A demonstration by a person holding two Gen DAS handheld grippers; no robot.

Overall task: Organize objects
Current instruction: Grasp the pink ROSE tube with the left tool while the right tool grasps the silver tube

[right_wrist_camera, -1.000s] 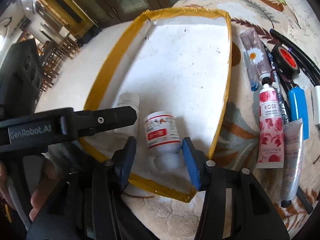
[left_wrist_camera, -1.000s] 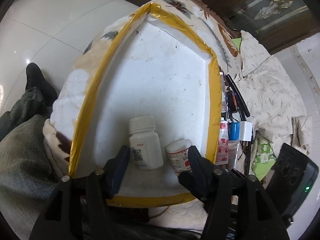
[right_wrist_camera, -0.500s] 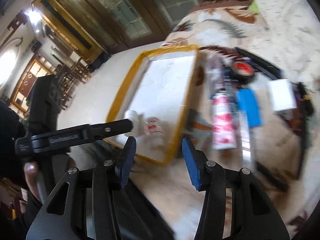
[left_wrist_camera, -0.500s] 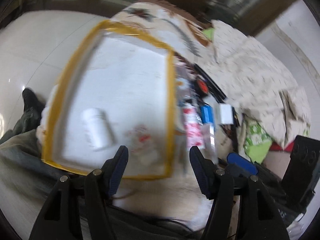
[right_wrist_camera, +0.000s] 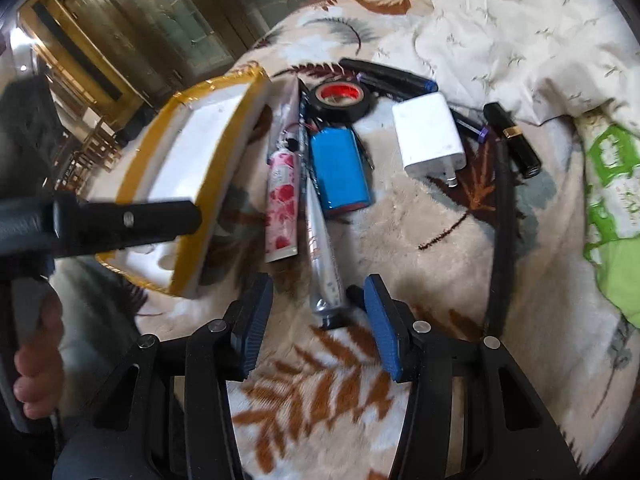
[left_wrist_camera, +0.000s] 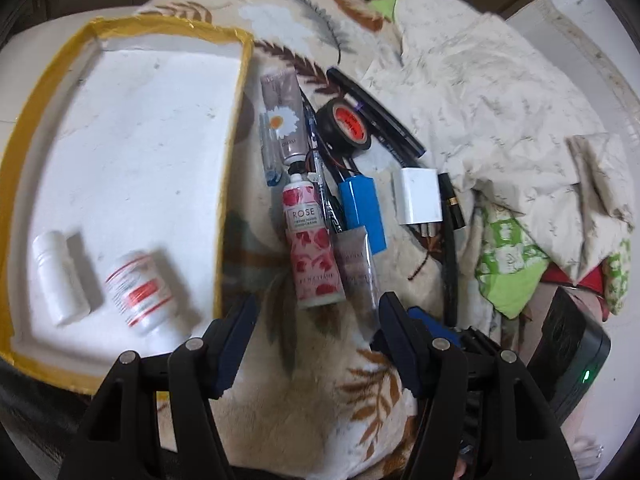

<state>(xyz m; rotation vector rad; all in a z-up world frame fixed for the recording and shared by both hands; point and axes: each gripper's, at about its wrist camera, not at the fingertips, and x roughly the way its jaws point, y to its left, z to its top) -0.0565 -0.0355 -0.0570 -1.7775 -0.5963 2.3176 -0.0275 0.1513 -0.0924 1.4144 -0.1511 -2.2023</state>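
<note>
The left hand-held gripper (left_wrist_camera: 316, 320) hangs with its jaws spread wide and nothing between them, above the cream leaf-patterned plush blanket (left_wrist_camera: 320, 392). The right hand-held gripper (right_wrist_camera: 318, 320) is likewise released; the capped end of a slim silvery-grey cream tube (right_wrist_camera: 322, 264) lies on the blanket between its blue pads (right_wrist_camera: 382, 324) without being pressed.

Just beyond the left gripper lies a pink rose-printed hand cream tube (left_wrist_camera: 310, 248), touching the silvery tube on its right side. To the left sits a shallow white foam tray with yellow tape along its rim (left_wrist_camera: 52, 76). In the tray's near corner lie two bottles side by side: a plain white plastic pill bottle (left_wrist_camera: 60, 280) and a white bottle with a red-striped label (left_wrist_camera: 140, 288).

Farther out come a blue cylindrical battery pack (left_wrist_camera: 362, 208), a white square plug adapter (left_wrist_camera: 418, 196) and a black lipstick with a gold band (right_wrist_camera: 512, 140). Beyond those rest a pale tube printed with a daisy (left_wrist_camera: 284, 120), a roll of black tape with a red core (left_wrist_camera: 344, 124) and long dark pens (left_wrist_camera: 380, 112). A crumpled cream sheet (left_wrist_camera: 500, 100) lies at the far right.
</note>
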